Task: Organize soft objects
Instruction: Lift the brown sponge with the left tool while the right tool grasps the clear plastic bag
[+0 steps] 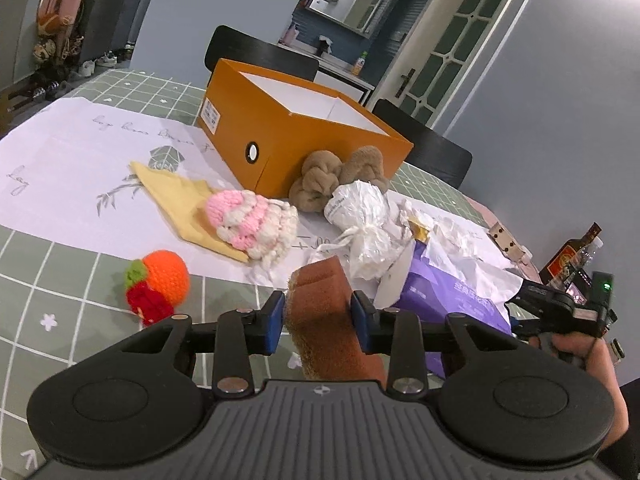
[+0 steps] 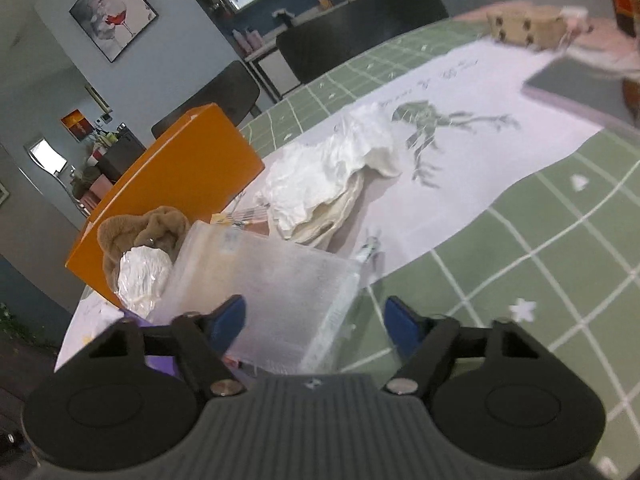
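My left gripper (image 1: pixel 318 316) is shut on a brown scrubbing sponge (image 1: pixel 328 320) and holds it above the table. An open orange box (image 1: pixel 304 136) stands behind. In front of it lie a brown knotted plush (image 1: pixel 320 184), a pink-and-white knitted hat (image 1: pixel 252 220) on a yellow cloth (image 1: pixel 176 196), a white plastic bag (image 1: pixel 364 216) and an orange and red crocheted fruit (image 1: pixel 160 284). My right gripper (image 2: pixel 314 320) is open over a clear zip pouch (image 2: pixel 272 288), with its jaws on either side of it. The right gripper also shows in the left wrist view (image 1: pixel 560 308).
A purple packet (image 1: pixel 448 300) lies under crumpled white paper (image 2: pixel 332 180). A bottle (image 1: pixel 572 256) and a small wooden block (image 1: pixel 506 240) stand at the right. A grey pad (image 2: pixel 580 92) lies far right. Black chairs (image 1: pixel 260 52) stand behind the green checked tablecloth (image 2: pixel 540 272).
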The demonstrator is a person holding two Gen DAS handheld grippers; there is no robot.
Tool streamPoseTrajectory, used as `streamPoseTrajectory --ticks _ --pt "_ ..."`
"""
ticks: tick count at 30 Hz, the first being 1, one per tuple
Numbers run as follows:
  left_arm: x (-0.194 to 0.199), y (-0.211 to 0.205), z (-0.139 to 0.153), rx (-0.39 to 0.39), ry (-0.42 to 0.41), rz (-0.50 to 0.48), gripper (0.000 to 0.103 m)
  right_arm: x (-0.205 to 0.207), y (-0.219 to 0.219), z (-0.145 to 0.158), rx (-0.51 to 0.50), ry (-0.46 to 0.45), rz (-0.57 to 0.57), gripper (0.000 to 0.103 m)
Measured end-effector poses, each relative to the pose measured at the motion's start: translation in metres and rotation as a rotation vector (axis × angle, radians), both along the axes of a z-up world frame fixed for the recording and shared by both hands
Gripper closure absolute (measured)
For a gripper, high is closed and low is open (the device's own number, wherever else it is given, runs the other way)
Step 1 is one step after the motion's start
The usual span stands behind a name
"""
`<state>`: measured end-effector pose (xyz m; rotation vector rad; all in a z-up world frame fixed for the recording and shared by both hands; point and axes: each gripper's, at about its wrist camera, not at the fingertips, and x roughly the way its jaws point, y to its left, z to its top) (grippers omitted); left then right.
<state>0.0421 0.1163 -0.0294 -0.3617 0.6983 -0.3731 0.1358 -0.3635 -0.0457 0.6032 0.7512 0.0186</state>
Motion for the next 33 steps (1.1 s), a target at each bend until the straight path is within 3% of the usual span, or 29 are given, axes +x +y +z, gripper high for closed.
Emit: streamPoseTrajectory --ticks 3,5,7,9,15,20,25,27,29,30,33 --pt "0.0 -0.001 -0.002 -0.005 0.005 0.004 0.062 0.008 0.0 -0.007 0.02 0.017 -0.013 0.048" --pt "0.0 -0.002 -0.004 -0.016 0.015 -0.001 0.061 0.013 -0.003 -0.008 0.044 0.022 -0.017 0.061" --pt "0.0 -0.004 -0.007 -0.026 0.023 -0.011 0.056 0.014 -0.004 -0.009 0.055 0.017 -0.014 0.091" --pt "0.0 -0.008 -0.01 -0.02 0.033 -0.019 0.049 0.011 -0.005 -0.007 0.049 0.001 -0.011 0.101" --pt "0.005 -0.02 -0.026 -0.049 0.082 -0.047 0.048 -0.012 -0.016 -0.002 0.022 -0.032 -0.048 0.103" --pt "0.004 -0.028 -0.029 -0.047 0.076 -0.071 0.052 -0.042 -0.014 0.01 -0.125 -0.022 -0.061 0.103" --pt "0.007 -0.022 -0.026 -0.05 0.09 -0.088 0.053 -0.075 0.002 0.018 -0.226 0.036 0.01 0.103" --pt "0.009 -0.016 -0.027 -0.062 0.108 -0.091 0.053 -0.082 0.009 0.018 -0.263 0.082 0.046 0.095" --pt "0.011 -0.011 -0.027 -0.08 0.113 -0.078 0.053 -0.089 0.017 0.021 -0.352 0.095 0.058 0.05" --pt "0.011 -0.009 -0.027 -0.099 0.118 -0.067 0.053 -0.094 0.021 0.023 -0.418 0.089 0.049 0.023" --pt "0.012 -0.005 -0.031 -0.149 0.143 -0.043 0.043 -0.103 0.031 0.033 -0.594 0.037 0.022 0.019"
